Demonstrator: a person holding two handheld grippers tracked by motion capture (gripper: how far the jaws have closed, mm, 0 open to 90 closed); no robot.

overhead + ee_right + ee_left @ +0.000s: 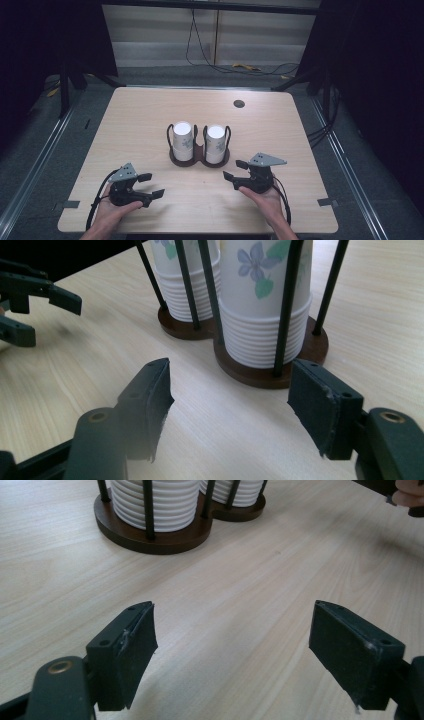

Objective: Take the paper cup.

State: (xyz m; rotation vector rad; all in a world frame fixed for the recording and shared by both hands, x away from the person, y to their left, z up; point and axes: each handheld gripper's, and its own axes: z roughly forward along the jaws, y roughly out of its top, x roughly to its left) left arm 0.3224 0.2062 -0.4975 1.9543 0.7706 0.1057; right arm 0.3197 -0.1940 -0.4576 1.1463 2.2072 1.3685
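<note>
Two stacks of paper cups, left stack [183,140] and right stack [215,142], stand in a dark wire holder [199,157] at frame centre on the worktop [150,110]. Both stacks are upright, long axis vertical, and look mouth-down, white bases up. Left tongs [151,185] lower left, wide apart, holding nothing. Right tongs [235,170] lower right, also wide and holding nothing. Risks: tongs catching the holder's rods, tipping the holder, crushing the thin cup wall, or lifting several nested cups together.

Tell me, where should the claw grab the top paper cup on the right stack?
Probably its upper wall near the rim, from above. The right cup stack stands upside down inside the holder's black rods, so only the top cup's closed end rises clear for the open right gripper.
</note>
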